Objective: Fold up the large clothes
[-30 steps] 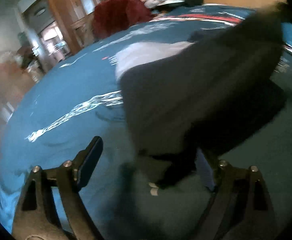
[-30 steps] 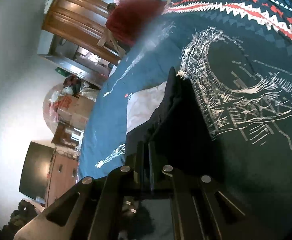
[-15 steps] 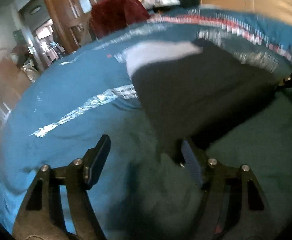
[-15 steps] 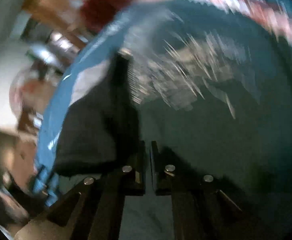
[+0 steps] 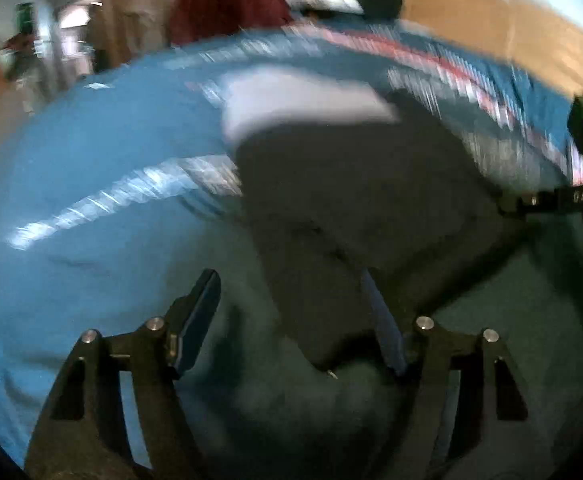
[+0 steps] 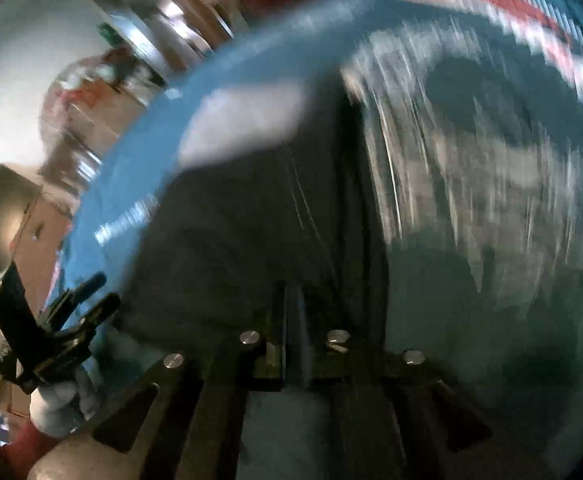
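Note:
A dark garment (image 5: 351, 208) with a pale grey part (image 5: 291, 108) at its far end lies spread on the blue patterned bedspread (image 5: 91, 160). My left gripper (image 5: 289, 284) is open, and the garment's near corner lies between its fingers, close to the right finger (image 5: 383, 328). In the right wrist view the same dark garment (image 6: 243, 240) runs up to my right gripper (image 6: 291, 300), which is shut on its near edge. The right gripper (image 5: 547, 200) also shows at the garment's right corner in the left wrist view. The left gripper (image 6: 75, 316) appears open at lower left. Both views are motion-blurred.
The bedspread (image 6: 491, 160) carries a white line print and a red and white border (image 6: 531, 28). A dark red cloth pile (image 5: 227, 4) lies at the bed's far side, with wooden furniture (image 5: 491, 28) and a white wall (image 6: 31, 40) beyond.
The dark garment has come down from hanging in the air to lying flat on the bedspread. Both grippers swung with it; the left stayed open and the right stayed shut.

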